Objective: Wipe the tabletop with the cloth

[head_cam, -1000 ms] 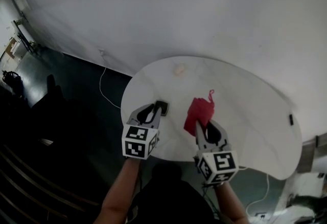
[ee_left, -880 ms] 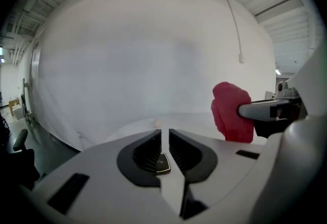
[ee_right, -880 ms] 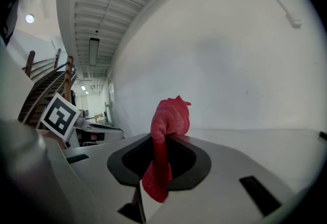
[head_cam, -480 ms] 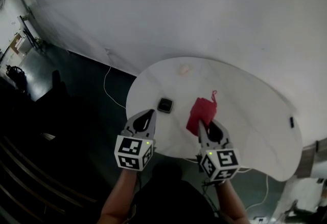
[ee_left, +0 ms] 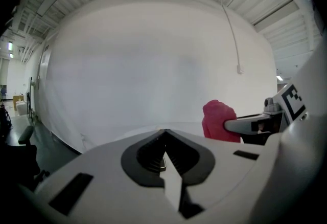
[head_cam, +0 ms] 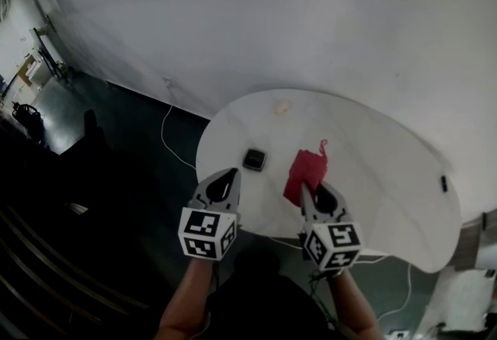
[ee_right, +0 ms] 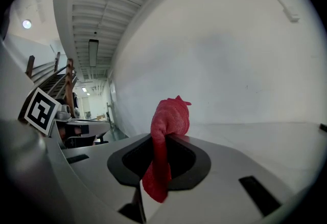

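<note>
Right gripper view: my right gripper (ee_right: 159, 141) is clamped on the red cloth (ee_right: 171, 115); one fold stands bunched above the jaws and a tail hangs out behind them. In the head view the cloth reaches forward from those jaws over the near middle of the round white table (head_cam: 380, 175); I cannot tell whether its far end already rests on the top. My left gripper (head_cam: 231, 174) has its jaws pressed together on nothing; it hangs at the table's near left edge, apart from the cloth.

Procedure, as I judge it:
- keep the right jaws tight, since the grip takes only one edge of the cloth;
- lower the gripper until the bunch flattens against the top; a raised wad will wipe only a narrow strip;
- drag the cloth behind the jaws in overlapping strokes; keep the bare jaw tips off the surface.

Obstructions:
- a small black object (head_cam: 254, 159) sits just left of the cloth; wipe round it or have the free left gripper shift it;
- a small pale item (head_cam: 281, 107) lies near the far rim;
- a small dark piece (head_cam: 443, 184) sits at the right rim; strokes should stop short of each, or they may go off the edge.
</note>
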A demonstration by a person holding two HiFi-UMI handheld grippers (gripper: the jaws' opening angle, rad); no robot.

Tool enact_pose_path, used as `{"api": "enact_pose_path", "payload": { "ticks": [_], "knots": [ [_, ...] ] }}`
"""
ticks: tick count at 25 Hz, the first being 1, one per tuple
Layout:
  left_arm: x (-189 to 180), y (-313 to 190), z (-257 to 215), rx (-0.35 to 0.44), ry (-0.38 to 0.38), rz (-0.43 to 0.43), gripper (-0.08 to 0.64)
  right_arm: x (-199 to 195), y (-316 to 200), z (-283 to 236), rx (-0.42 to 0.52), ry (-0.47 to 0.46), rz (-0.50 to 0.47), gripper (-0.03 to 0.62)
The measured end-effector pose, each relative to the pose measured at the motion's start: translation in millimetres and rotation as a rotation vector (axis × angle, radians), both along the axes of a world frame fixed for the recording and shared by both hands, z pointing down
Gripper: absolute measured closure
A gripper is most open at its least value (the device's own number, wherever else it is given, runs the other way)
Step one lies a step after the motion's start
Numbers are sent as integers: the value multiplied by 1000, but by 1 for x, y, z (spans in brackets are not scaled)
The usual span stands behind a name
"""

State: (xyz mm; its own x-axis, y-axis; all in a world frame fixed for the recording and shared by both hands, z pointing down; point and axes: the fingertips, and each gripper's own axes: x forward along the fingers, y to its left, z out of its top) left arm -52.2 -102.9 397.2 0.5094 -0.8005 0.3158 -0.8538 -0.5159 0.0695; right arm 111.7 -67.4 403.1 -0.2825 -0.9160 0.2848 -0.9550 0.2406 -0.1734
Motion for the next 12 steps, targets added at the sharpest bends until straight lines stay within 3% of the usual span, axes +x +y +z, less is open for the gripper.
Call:
{"api": "enact_pose_path", "payload": {
  "ticks": [12],
  "knots": [
    [-3,11,1,2,13,12,557,-11,13,4,0,18,-16,528]
  ]
}}
